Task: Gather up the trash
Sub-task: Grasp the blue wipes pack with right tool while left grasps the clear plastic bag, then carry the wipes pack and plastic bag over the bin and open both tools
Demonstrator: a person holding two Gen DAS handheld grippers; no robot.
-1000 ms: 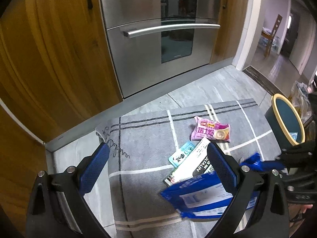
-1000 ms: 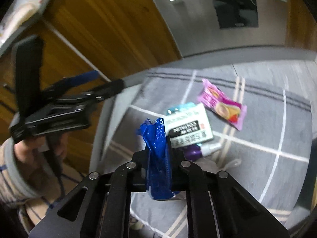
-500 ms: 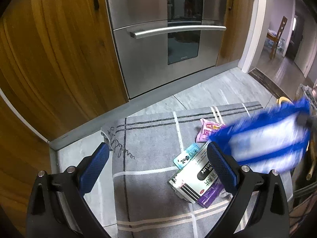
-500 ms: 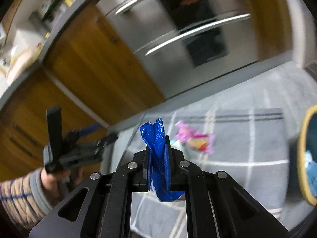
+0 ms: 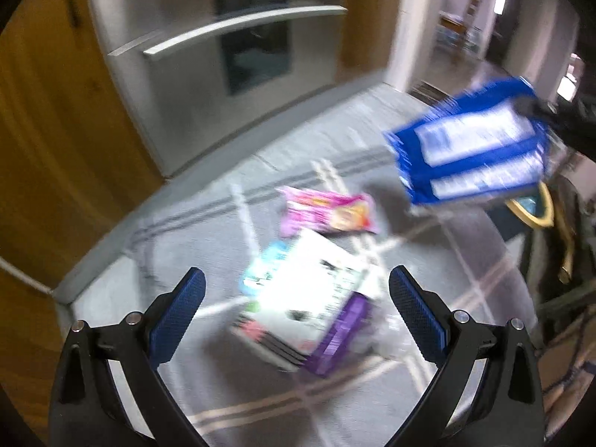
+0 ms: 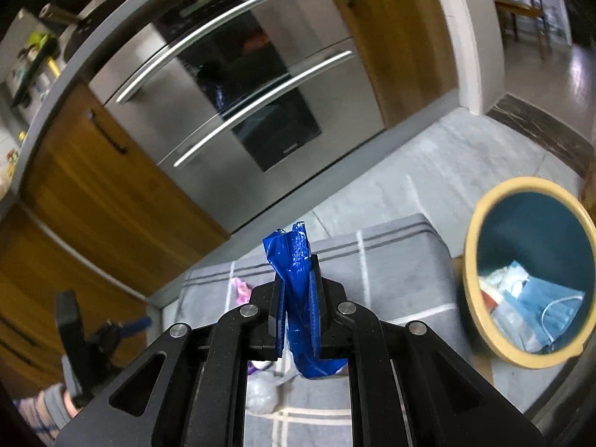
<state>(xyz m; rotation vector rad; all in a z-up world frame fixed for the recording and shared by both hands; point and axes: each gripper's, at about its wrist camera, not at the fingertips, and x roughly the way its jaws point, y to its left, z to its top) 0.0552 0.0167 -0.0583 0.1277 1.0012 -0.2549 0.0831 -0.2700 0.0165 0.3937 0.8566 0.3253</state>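
My right gripper point(image 6: 298, 279) is shut on a blue wrapper point(image 6: 294, 260), held in the air left of the teal bin point(image 6: 529, 275) with a tan rim. In the left wrist view that blue wrapper point(image 5: 469, 149) hangs high at the right, near the bin point(image 5: 536, 208). My left gripper point(image 5: 296, 290) is open above a pile on the grey rug point(image 5: 208, 223): a white box point(image 5: 313, 290), a purple packet point(image 5: 342, 331), a teal pack point(image 5: 268, 260) and a pink wrapper point(image 5: 327, 212). Nothing is between its fingers.
A steel oven point(image 6: 238, 85) and wooden cabinets point(image 6: 93, 193) stand behind the rug. The bin holds a blue face mask point(image 6: 547, 309) and other scraps. A clear plastic scrap point(image 6: 264, 395) lies below my right gripper. A doorway point(image 5: 465, 26) opens at the far right.
My right gripper has lifted the blue wrapper off the pile and carried it right towards the bin. My left gripper has dropped and closed in over the pile.
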